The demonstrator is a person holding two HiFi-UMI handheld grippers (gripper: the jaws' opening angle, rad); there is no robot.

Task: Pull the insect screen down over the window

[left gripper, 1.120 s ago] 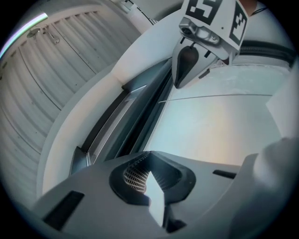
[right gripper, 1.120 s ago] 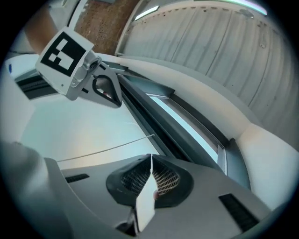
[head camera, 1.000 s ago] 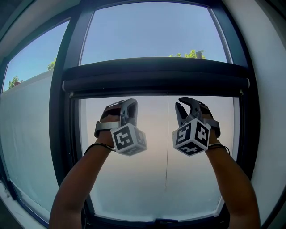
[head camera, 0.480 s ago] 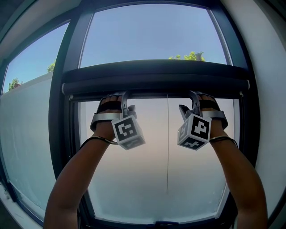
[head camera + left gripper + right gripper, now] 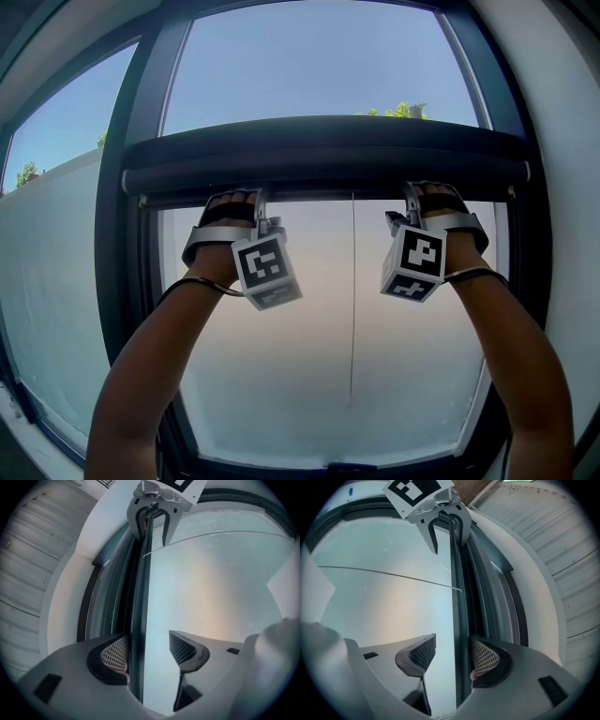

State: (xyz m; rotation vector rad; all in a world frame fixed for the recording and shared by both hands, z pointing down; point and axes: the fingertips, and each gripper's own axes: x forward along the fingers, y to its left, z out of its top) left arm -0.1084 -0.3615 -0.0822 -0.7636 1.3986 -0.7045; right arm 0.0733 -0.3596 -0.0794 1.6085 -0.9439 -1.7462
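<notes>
The insect screen is rolled up in a dark cassette [image 5: 328,150] across the upper window. Its thin pull bar [image 5: 328,195] lies just beneath. My left gripper [image 5: 255,199] reaches up to the bar's left part and my right gripper [image 5: 412,193] to its right part. In the left gripper view the bar [image 5: 138,620] runs between the jaws of the left gripper [image 5: 147,651], next to one pad and apart from the other. The right gripper [image 5: 452,653] straddles the bar [image 5: 460,620] the same way. Both pairs of jaws have just been opening and stand open around the bar.
A thin pull cord [image 5: 352,309] hangs down the middle of the frosted lower pane. The dark window frame [image 5: 127,281] rises on the left, with white wall [image 5: 572,234] on the right. Clear sky shows through the glass above the cassette.
Both hands have risen from in front of the lower pane to the pull bar and rolled at the wrist. Both pairs of jaws have opened, and the bar now lies between them.
</notes>
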